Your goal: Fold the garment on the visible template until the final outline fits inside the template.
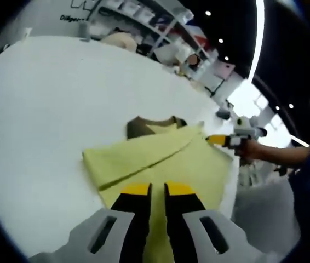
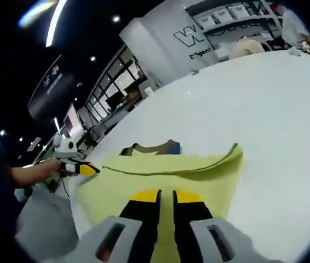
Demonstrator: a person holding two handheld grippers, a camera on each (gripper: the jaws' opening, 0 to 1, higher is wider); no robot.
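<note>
A yellow garment [image 1: 160,159] [image 2: 166,186] lies on the white table [image 1: 51,109] [image 2: 264,98], with one layer folded over so a raised fold edge [image 2: 220,159] runs across it. A dark brown piece [image 1: 149,125] [image 2: 155,147] peeks out at its far edge. My left gripper [image 1: 158,189] has its jaws nearly together on the near cloth, and in the right gripper view it [image 2: 84,169] touches a garment corner. My right gripper [image 2: 166,194] is likewise pinched on the cloth, and its yellow tip [image 1: 220,139] meets the opposite corner.
The person's hand and arm [image 1: 275,153] [image 2: 34,172] hold the grippers at the table's edge. Shelves with boxes [image 1: 144,16] [image 2: 237,22] stand behind the table. White tabletop spreads wide beyond the garment. A grey area [image 1: 264,208] lies past the table edge.
</note>
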